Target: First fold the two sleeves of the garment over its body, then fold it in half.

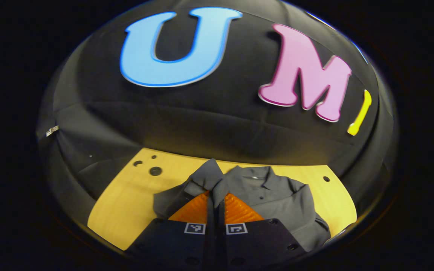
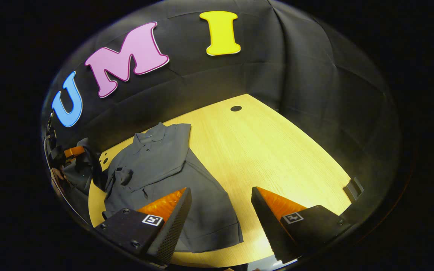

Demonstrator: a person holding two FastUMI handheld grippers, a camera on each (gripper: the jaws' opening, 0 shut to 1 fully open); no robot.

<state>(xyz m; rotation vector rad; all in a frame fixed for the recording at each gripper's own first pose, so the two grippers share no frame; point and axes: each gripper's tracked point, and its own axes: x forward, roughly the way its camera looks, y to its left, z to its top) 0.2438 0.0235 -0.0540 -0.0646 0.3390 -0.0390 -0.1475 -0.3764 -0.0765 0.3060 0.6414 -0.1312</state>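
Shirt (image 2: 164, 165), grey, collared, buttoned at the front: we find it lying flat on the wooden table (image 2: 277, 150), collar toward the black cloth wall. In the right gripper view it lies ahead of the jaws and to their left, its hem reaching in behind the left finger and partly into the gap between the two. One sleeve (image 2: 168, 150) is already laid across the chest, ahead of the left finger.

Right gripper (image 2: 220, 203): we record its jaws as spread wide, nothing between them but the corner of the shirt hem and bare table beyond. It hangs above the table and touches no cloth that we can see.

Left gripper (image 1: 215, 203): we record its jaws as pressed together on a fold of grey cloth, the shirt's other sleeve (image 1: 205, 177), which rises in a peak just past the fingertips. The body of the shirt (image 1: 277, 199) spreads out ahead of these jaws and to their right, the collar (image 1: 254, 175) ahead and slightly right. In the right gripper view we see this same gripper (image 2: 74, 151) far off to the left of the jaws, at the shirt's far edge, with dark cloth bunched around it.

Table: several round holes (image 1: 155, 171) ahead and left of the left gripper's jaws; one dark hole (image 2: 236, 108) far ahead of the right gripper's jaws; a small dark bracket (image 2: 353, 188) at the table edge to the right of the right finger.
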